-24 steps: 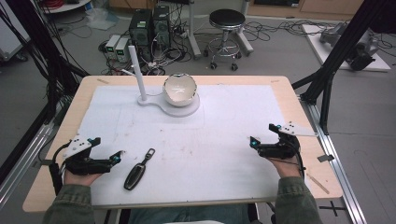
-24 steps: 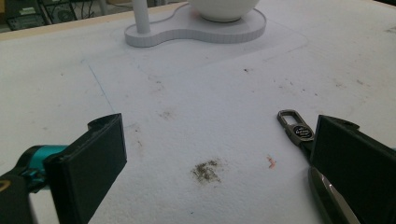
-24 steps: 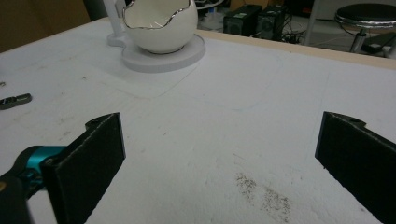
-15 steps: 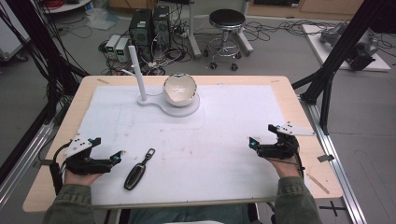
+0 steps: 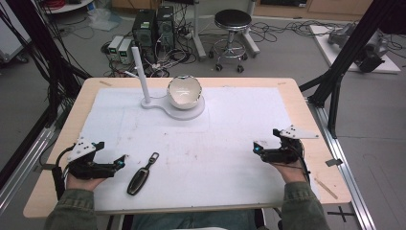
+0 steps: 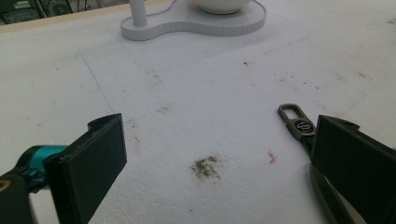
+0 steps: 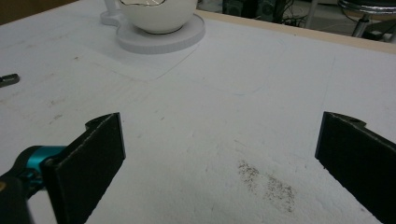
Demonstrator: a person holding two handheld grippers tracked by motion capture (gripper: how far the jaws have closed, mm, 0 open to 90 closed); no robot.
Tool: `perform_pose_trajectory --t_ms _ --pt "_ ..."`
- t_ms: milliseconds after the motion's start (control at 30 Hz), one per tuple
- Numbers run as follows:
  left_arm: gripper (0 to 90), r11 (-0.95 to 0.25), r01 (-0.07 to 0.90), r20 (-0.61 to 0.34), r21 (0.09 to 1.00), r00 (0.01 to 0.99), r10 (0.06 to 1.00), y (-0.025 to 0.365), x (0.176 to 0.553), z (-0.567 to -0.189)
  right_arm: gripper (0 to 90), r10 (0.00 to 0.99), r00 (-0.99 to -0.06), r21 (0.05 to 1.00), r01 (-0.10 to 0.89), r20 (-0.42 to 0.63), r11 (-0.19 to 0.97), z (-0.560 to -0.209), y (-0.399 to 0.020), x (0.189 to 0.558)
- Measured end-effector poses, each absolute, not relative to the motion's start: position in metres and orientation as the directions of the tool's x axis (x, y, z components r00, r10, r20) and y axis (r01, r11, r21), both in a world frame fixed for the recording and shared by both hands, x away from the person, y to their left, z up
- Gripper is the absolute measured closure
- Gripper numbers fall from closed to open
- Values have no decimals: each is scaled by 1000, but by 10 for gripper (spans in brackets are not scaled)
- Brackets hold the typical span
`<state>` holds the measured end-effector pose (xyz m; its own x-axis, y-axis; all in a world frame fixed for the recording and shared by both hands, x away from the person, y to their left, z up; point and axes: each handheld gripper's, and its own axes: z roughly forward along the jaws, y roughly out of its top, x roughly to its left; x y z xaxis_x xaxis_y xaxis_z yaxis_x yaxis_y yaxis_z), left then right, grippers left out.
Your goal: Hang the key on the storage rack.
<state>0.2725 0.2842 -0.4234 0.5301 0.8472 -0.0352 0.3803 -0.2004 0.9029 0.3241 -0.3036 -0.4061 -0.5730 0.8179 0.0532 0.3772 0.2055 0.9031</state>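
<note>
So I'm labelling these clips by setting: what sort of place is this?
Most likely a lab or workshop: desktop computers and loose cables lie on the bare floor, and black frame struts stand around the wooden table.

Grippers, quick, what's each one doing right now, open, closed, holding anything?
Left gripper: open, holding nothing; the key fob lies on the mat beside its jaw.
Right gripper: open, holding nothing.

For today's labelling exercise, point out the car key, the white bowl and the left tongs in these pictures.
car key (image 5: 139,179), high view, on the dark body of the fob.
white bowl (image 5: 184,91), high view, on its inner surface.
left tongs (image 5: 120,161), high view, between the open tips.
</note>
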Motion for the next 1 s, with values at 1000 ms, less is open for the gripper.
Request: perform_pose_trajectory --t_ms 1000 --pt "40 -405 437 45 803 633 773 225 307 -377 6 852 -521 907 384 57 173 -409 -311 331"
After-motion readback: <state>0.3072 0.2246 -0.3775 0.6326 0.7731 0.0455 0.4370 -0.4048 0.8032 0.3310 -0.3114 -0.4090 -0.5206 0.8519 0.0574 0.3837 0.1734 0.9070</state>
